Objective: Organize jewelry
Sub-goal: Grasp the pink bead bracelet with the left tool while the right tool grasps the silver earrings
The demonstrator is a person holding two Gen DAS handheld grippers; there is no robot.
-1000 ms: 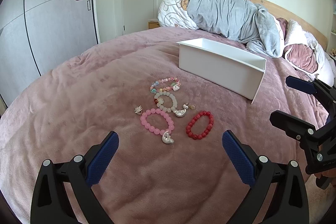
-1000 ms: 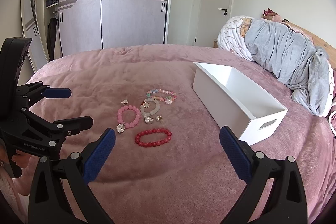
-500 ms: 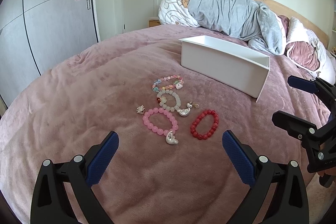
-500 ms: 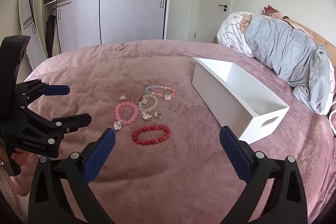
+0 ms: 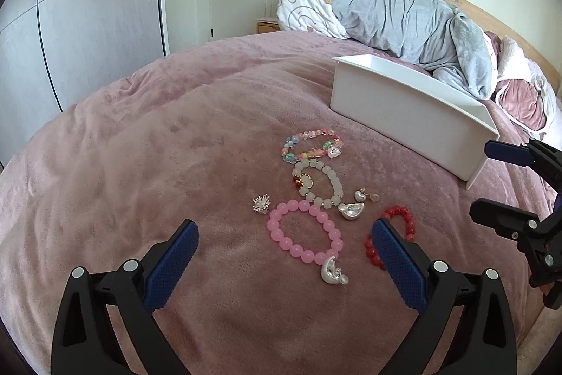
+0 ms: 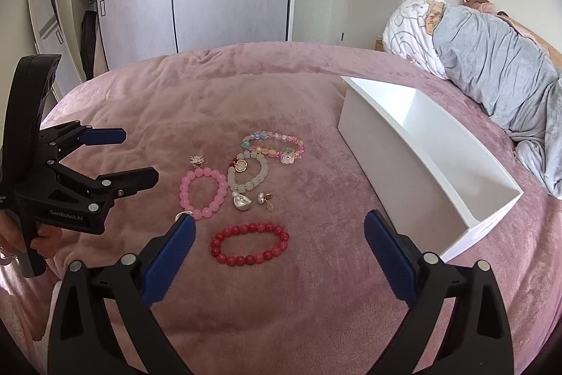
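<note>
Several pieces of jewelry lie on the pink bedspread: a pink bead bracelet (image 5: 304,236) (image 6: 203,188), a red bead bracelet (image 6: 250,243) (image 5: 404,220), a pale bead bracelet (image 5: 318,181) (image 6: 249,178), a multicolour bracelet (image 5: 311,144) (image 6: 274,143) and small silver earrings (image 5: 261,203). My left gripper (image 5: 284,262) hangs open just short of the pink bracelet. My right gripper (image 6: 281,252) is open with its jaws closing; the red bracelet lies just ahead of the gap, untouched. In the left wrist view one finger hides part of the red bracelet.
A white open box (image 5: 411,115) (image 6: 421,157) stands to the right of the jewelry. Grey bedding (image 5: 404,13) and pillows are piled at the head of the bed. Each gripper shows in the other's view, the right gripper (image 5: 486,180) and the left gripper (image 6: 137,157). Wardrobe doors stand behind.
Both grippers have moved forward and down toward the jewelry, which now looks closer. The right gripper's fingers stand slightly narrower than before.
</note>
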